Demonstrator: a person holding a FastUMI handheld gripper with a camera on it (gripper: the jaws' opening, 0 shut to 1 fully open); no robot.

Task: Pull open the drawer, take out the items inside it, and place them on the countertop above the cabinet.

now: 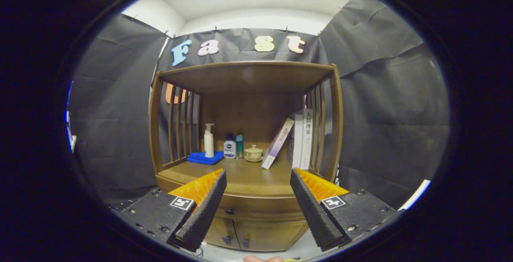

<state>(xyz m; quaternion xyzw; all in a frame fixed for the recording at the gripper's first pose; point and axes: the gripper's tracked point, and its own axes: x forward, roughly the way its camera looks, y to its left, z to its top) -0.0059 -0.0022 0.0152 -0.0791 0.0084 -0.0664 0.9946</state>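
Observation:
A brown wooden cabinet (248,198) stands straight ahead. Its drawer front (256,206) is closed, with a small dark knob (229,211) showing between my fingers. The countertop (248,174) above it sits under a slatted shelf frame. My gripper (258,182) is open, fingers spread wide, held back from the cabinet and touching nothing. The fingertips frame the countertop's front edge. What lies inside the drawer is hidden.
At the back of the countertop stand a white pump bottle (209,140) on a blue pad (205,158), two small bottles (233,146), a lidded ceramic cup (253,153), a leaning book (278,143) and upright books (302,138). Lower cabinet doors (248,234) sit beneath the drawer.

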